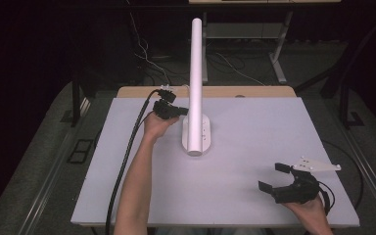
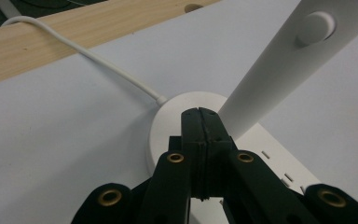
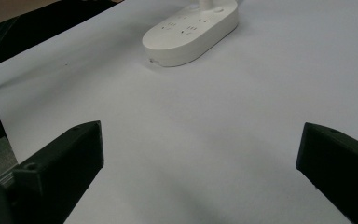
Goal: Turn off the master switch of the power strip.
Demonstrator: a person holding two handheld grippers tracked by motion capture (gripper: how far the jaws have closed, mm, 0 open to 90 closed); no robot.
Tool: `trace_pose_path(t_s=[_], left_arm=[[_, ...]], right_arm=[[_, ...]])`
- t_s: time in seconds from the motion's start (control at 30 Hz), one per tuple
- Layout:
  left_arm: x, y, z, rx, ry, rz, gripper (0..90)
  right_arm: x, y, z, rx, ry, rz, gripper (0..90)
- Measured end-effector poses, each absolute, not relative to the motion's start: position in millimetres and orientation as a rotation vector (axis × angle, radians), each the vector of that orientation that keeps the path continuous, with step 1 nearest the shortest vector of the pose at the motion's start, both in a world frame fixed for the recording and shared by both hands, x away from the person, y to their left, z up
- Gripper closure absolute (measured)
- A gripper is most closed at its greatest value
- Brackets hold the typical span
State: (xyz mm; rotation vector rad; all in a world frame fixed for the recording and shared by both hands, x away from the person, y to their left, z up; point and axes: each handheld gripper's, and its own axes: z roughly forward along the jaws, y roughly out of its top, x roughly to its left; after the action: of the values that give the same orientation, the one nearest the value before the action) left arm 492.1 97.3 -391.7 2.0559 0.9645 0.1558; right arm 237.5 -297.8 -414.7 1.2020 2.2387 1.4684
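Left tool (image 1: 180, 111) jaws pressed together, arm outstretched; right tool (image 1: 275, 177) jaws spread wide.

We see a white sheet (image 1: 254, 147) covering the bench, a wooden edge (image 1: 254, 92) along its far side, and cables (image 1: 147, 56) on the dark floor (image 1: 44, 142) beyond, far left.

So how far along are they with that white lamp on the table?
Nothing looks finished yet. The white lamp stands upright on its oval base, with its cord trailing toward the wooden edge. In hand: the left gripper, jaws shut with nothing between them, is at the base beside the post, perhaps to press something. The right gripper waits open near the table's front corner. Whatever is to be done with the lamp seems still ahead.
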Motion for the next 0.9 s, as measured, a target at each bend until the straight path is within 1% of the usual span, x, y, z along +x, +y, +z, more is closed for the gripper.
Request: trace_pose_path(t_s=[0.07, 0.17, 0.23, 0.27, 0.33, 0.4, 0.47, 0.53, 0.57, 0.63, 0.67, 0.73, 0.8, 0.9], left_arm=[[493, 96, -395, 2.039, 0.983, 0.143, 90.0], [495, 97, -399, 2.062, 0.980, 0.132, 90.0], [496, 95, -402, 2.033, 1.004, 0.130, 90.0], [497, 98, -402, 2.085, 0.971, 0.132, 90.0], [496, 91, -407, 1.987, 1.028, 0.126, 90.0], [495, 91, -410, 1.998, 1.024, 0.117, 90.0], [497, 95, -414, 2.067, 0.991, 0.112, 90.0], [497, 96, -415, 2.090, 0.975, 0.110, 90.0], [496, 93, -417, 2.052, 1.001, 0.101, 90.0], [497, 97, -418, 2.120, 0.953, 0.103, 90.0], [497, 97, -418, 2.120, 0.955, 0.105, 90.0], [496, 92, -421, 2.046, 1.002, 0.100, 90.0], [497, 97, -421, 2.124, 0.958, 0.102, 90.0], [494, 93, -424, 2.061, 0.989, 0.090, 90.0]], right_arm=[[238, -298, -415, 1.205, 2.240, 1.466, 0.0], [238, -298, -415, 1.205, 2.238, 1.463, 0.0], [238, -298, -415, 1.207, 2.237, 1.462, 0.0], [238, -298, -415, 1.208, 2.237, 1.462, 0.0], [238, -299, -415, 1.209, 2.235, 1.460, 0.0], [238, -299, -415, 1.210, 2.234, 1.461, 0.0], [238, -299, -415, 1.210, 2.234, 1.462, 0.0], [237, -299, -415, 1.207, 2.235, 1.459, 0.0], [237, -299, -415, 1.207, 2.236, 1.459, 0.0], [237, -299, -415, 1.207, 2.237, 1.458, 0.0], [237, -299, -415, 1.208, 2.236, 1.459, 0.0], [238, -299, -415, 1.210, 2.234, 1.459, 0.0], [238, -299, -415, 1.210, 2.232, 1.460, 0.0], [238, -299, -415, 1.211, 2.234, 1.458, 0.0]])
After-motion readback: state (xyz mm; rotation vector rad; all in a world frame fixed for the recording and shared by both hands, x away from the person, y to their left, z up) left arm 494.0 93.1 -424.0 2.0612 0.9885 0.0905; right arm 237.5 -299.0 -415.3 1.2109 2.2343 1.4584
